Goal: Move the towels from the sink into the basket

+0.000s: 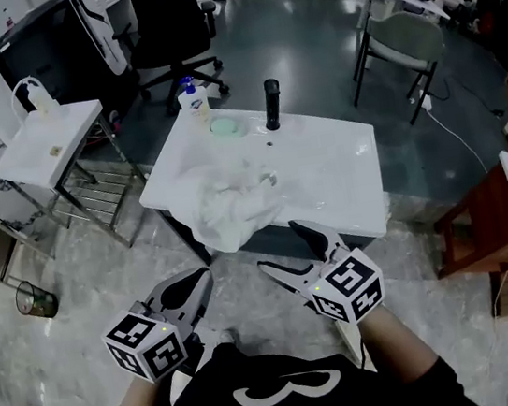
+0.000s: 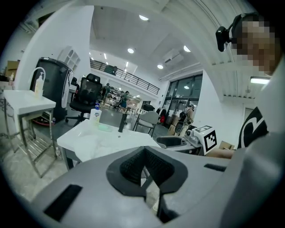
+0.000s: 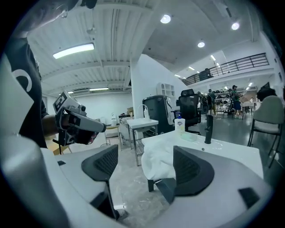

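Sink (image 1: 347, 195): white basin unit, standing on a marbled floor. A black faucet (image 1: 271, 104) stands at the middle of its far edge. A soap bottle (image 1: 192, 102) stands at the far left corner, with a green dish (image 1: 226, 128) just beside it.

Towels (image 1: 225, 201): white and crumpled in one heap in the near left part of the sink. One fold hangs over the near edge. Neither tool touches them.

Left hand-held gripper (image 1: 191, 290): held off the near edge of the sink, over the floor and well short of the towels. Its own view shows the left hand-held gripper (image 2: 143, 171) clenched, pads meeting with nothing between them.

Right hand-held gripper (image 1: 282, 248): just off the sink's near edge, to the right of the hanging fold. Its own view shows the right hand-held gripper (image 3: 142, 167) released, jaws wide apart and empty. The towels (image 3: 160, 162) appear beyond the gap, apart from both pads.

A small white bench (image 1: 51, 142) stands well left of the sink.
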Tool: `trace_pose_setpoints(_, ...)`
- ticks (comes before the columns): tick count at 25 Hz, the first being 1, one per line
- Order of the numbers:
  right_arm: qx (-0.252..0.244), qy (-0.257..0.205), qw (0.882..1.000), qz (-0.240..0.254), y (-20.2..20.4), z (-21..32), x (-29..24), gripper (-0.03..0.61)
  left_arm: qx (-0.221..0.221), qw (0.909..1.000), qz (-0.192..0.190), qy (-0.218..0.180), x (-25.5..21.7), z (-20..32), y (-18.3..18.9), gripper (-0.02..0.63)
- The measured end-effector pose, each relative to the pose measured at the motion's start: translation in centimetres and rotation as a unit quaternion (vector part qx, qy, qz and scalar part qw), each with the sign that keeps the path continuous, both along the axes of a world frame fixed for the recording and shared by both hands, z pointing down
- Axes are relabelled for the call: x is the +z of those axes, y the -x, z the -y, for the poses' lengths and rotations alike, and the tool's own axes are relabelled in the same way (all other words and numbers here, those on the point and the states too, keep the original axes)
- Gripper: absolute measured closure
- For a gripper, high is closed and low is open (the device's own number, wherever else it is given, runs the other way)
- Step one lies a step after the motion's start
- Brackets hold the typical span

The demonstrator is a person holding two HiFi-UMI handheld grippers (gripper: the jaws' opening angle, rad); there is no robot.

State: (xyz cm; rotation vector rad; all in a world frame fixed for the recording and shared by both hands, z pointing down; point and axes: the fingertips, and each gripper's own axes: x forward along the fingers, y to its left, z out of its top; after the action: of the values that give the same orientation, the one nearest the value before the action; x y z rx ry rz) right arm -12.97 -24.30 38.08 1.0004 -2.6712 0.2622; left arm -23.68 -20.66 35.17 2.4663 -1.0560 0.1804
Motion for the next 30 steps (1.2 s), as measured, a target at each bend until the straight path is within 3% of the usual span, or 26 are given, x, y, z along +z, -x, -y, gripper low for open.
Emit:
trace_pose_setpoints(7, -0.013, 0.030, 0.999, -0.037, 8.4, 6.1, 2.9, 0.212, -0.012, 0.9998, -0.007, 0.016, 0.8, 5.5, 7.7, 0.609)
trace_pose_setpoints(16, 0.032, 0.066, 0.994, -0.087, 15.7, 12.5, 7.5, 0.210, -0.006, 0.9997, -0.010, 0.022, 2.0, 10.6, 15.8, 0.609)
trace_pose_setpoints(26, 0.087, 0.091, 0.977, -0.173, 19.1, 18.5, 14.6, 0.210, -0.024, 0.9990, -0.013, 0.036, 5.2, 14.1, 22.2, 0.609)
trace_pose_setpoints(30, 0.106, 0.119, 0.967, -0.199, 18.7, 19.9, 16.7, 0.212, -0.026, 0.9989, -0.012, 0.037, 5.2, 15.0, 23.5, 0.609)
